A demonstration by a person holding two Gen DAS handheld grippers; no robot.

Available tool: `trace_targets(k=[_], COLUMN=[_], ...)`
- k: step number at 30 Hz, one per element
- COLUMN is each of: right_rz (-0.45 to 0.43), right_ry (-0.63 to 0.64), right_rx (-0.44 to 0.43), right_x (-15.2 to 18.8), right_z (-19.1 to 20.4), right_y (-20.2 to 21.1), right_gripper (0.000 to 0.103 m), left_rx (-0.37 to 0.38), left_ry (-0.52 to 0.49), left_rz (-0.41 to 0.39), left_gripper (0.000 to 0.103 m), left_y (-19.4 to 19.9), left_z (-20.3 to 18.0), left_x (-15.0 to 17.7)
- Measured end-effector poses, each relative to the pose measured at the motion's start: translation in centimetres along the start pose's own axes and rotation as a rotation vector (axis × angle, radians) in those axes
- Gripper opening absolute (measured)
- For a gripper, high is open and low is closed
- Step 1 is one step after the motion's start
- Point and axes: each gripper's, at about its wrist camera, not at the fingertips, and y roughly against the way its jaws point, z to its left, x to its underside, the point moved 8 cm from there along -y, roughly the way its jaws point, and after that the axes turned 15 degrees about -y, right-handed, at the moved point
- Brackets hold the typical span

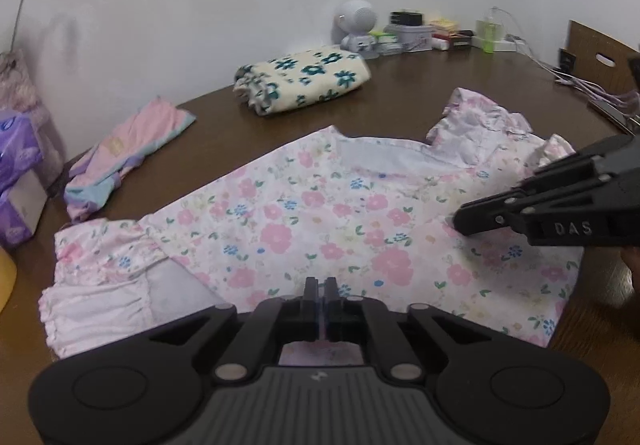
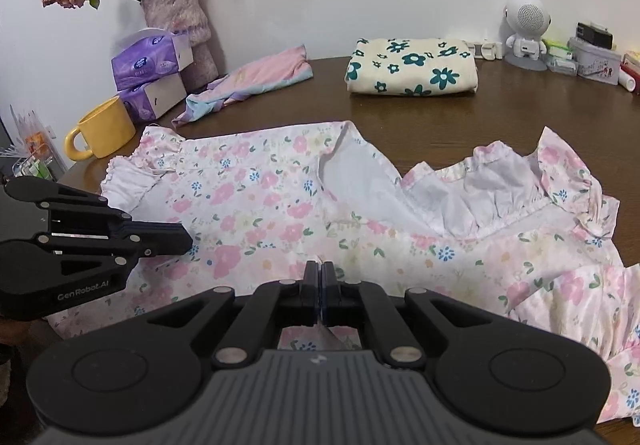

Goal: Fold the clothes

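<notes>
A pink floral dress [image 1: 320, 213] [image 2: 260, 197] lies spread on the brown table [image 1: 400, 93], with its ruffled collar and pale lining turned up at the right. At the dress's near edge my left gripper [image 1: 320, 285] has its fingers almost together, with a thin strip of the fabric between them. The right wrist view shows it from the side [image 2: 188, 239], tip down on the cloth. My right gripper [image 2: 322, 269] is shut on a small fold of the dress, and in the left wrist view it reaches in from the right [image 1: 456, 221].
A folded cream cloth with teal flowers [image 2: 412, 69] and a crumpled pink and blue garment [image 2: 248, 85] lie at the back. At the left stand a yellow mug [image 2: 104, 129], purple tissue packs [image 2: 152, 65] and a vase [image 2: 180, 17]. A white robot-shaped speaker [image 2: 524, 29], boxes and cables [image 1: 592, 93] crowd the right.
</notes>
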Motion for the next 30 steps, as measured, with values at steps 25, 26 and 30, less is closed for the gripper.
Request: trace_targets(k=[25, 26, 30], right_rz=[-0.193, -0.167, -0.057], right_ry=[-0.005, 0.008, 0.076], right_rx=[-0.003, -0.023, -0.054], right_x=[-1.1, -0.5, 2.2], right_z=[0.0, 0.5, 2.3], right_y=[5.2, 5.1, 3.8], right_gripper=[0.008, 0.008, 0.008], left_rx=[0.082, 0.079, 0.083], left_ry=[-0.047, -0.052, -0.042], left_rz=[-0.072, -0.077, -0.086], left_gripper=[0.013, 0.013, 0.013], left_y=[0.6, 0.7, 0.7], left_z=[-4.5, -4.5, -4.4], left_x=[-0.1, 0.0, 0.1])
